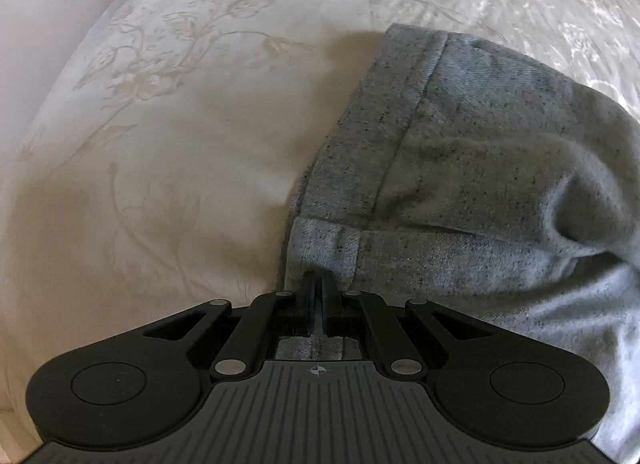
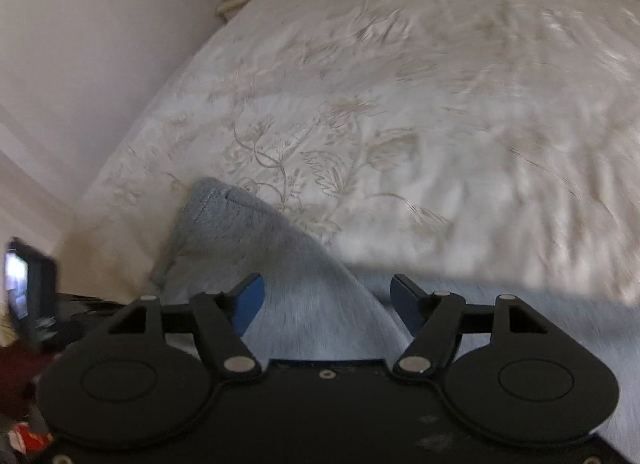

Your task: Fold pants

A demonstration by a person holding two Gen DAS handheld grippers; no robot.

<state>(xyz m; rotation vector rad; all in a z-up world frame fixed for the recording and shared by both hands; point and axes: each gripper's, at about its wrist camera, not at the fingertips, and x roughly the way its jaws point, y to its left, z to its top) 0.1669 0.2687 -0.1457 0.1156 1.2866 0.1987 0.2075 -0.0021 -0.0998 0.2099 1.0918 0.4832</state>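
The grey pants are spread on a cream bedspread with a pale floral pattern. In the left wrist view, the left gripper is closed tight, its two black fingers pinched on the hemmed edge of the pants, and the cloth is bunched into folds to the right of the grip. In the right wrist view, the right gripper is held wide open, its blue-padded fingers spread on either side of a raised ridge of the pants; nothing is gripped. That view is blurred. A pale wall is seen beyond the bed's left edge.
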